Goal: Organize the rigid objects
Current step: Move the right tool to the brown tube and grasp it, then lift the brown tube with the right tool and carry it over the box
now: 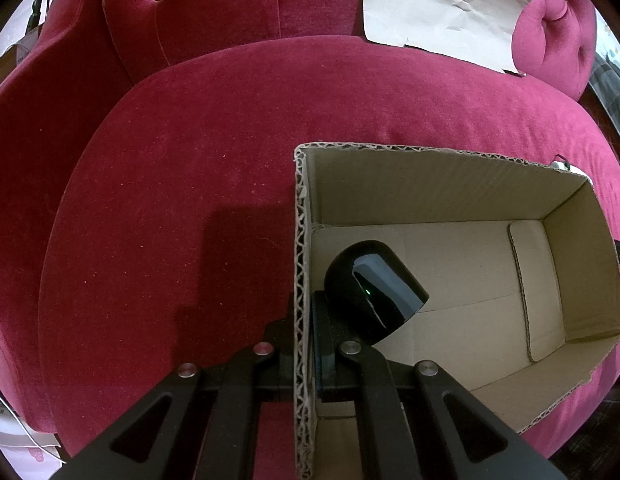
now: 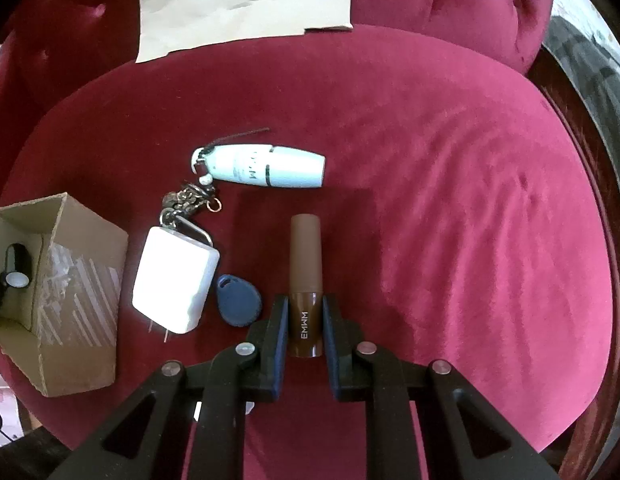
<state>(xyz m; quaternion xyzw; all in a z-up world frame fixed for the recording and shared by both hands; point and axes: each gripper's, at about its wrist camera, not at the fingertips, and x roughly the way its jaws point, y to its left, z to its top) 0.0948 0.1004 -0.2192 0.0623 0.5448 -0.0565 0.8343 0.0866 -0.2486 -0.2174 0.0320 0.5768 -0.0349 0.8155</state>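
Observation:
In the left wrist view my left gripper (image 1: pixel 303 312) is shut on the left wall of an open cardboard box (image 1: pixel 299 248), one finger outside and one inside. A glossy black rounded device (image 1: pixel 374 288) with a small green light lies inside the box against that wall. In the right wrist view my right gripper (image 2: pixel 305 312) is shut on a brown tube (image 2: pixel 305 280) marked EMMM, which lies on the red velvet seat (image 2: pixel 450 220). A white tube (image 2: pixel 269 166), a white charger (image 2: pixel 175 280) with keyring and a blue key fob (image 2: pixel 239 300) lie to the left.
The cardboard box also shows in the right wrist view (image 2: pixel 81 300) at the far left of the seat. A sheet of brown paper (image 2: pixel 245 0) leans against the tufted chair back. The chair's dark wooden edge (image 2: pixel 582 160) runs along the right.

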